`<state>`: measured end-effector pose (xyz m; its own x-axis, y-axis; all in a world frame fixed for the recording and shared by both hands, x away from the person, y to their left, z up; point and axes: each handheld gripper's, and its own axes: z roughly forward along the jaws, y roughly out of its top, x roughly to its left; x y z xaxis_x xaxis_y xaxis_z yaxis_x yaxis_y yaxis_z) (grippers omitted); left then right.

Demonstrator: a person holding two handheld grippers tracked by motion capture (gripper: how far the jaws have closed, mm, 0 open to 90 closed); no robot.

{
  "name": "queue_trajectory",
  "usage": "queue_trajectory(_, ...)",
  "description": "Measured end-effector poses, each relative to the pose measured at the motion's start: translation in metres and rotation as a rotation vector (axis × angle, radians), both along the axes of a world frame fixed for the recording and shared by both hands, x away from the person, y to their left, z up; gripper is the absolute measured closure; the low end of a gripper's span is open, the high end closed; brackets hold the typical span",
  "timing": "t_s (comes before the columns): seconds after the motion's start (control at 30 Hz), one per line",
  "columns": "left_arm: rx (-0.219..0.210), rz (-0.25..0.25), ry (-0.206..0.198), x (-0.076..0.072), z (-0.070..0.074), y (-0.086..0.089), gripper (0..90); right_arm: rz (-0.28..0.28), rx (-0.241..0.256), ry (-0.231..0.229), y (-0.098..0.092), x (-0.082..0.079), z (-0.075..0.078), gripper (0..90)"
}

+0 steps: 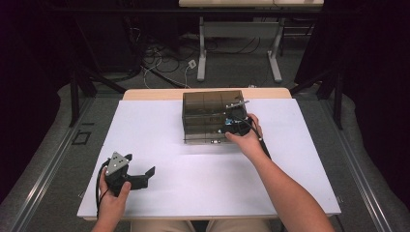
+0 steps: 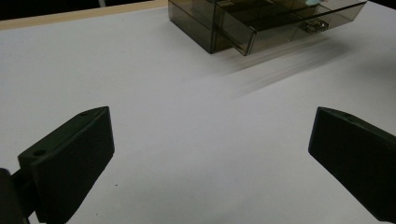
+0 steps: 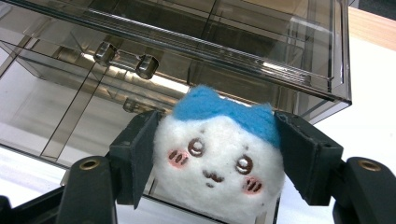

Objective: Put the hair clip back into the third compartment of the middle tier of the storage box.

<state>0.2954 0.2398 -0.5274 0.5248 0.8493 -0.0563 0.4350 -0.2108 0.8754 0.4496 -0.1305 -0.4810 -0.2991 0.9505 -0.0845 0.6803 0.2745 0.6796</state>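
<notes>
- At seven o'clock on the white table, the left gripper rests with jaws spread wide, holding nothing
- Toward twelve o'clock, the right gripper pinches a plush toy at the clear drawer box

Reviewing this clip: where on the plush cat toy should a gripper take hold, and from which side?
Across the round white face, one jaw on each cheek, as the right gripper holds the plush cat toy now. The soft, wide head probably gives to flat pads; the blue ears offer less to pinch.
</notes>
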Motion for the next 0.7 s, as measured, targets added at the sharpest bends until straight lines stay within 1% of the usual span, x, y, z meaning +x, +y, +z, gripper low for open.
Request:
queue_trajectory(0.13, 0.000, 0.000, -0.002, 0.0002, 0.0000, 0.0002, 0.4, 0.003, 0.001, -0.002, 0.0005, 0.0002, -0.0003, 32.4)
queue_trajectory(0.2, 0.003, -0.001, -0.002, 0.0001, 0.0001, 0.0006, 0.4, -0.004, 0.005, 0.007, 0.0011, -0.0003, -0.0002, 32.4)
queue_trajectory(0.27, 0.002, -0.001, -0.002, 0.0000, 0.0003, 0.0006, 0.3, 0.004, 0.000, -0.003, 0.0003, 0.0004, -0.0004, 32.4)
queue_trajectory(0.37, 0.003, -0.001, -0.004, 0.0000, 0.0002, 0.0005, 0.3, -0.002, -0.004, -0.002, 0.0006, 0.0003, -0.0002, 32.4)
queue_trajectory(0.53, 0.003, -0.001, -0.004, 0.0002, 0.0002, 0.0003, 0.3, 0.005, 0.000, -0.003, 0.0007, 0.0002, -0.0002, 32.3)
queue_trajectory(0.6, 0.003, -0.001, -0.004, 0.0002, 0.0002, 0.0003, 0.4, -0.007, 0.011, 0.005, 0.0025, -0.0005, -0.0007, 32.2)
queue_trajectory(0.7, 0.004, -0.001, -0.003, 0.0002, 0.0002, 0.0004, 0.3, -0.002, 0.008, 0.001, 0.0020, -0.0002, -0.0006, 32.1)
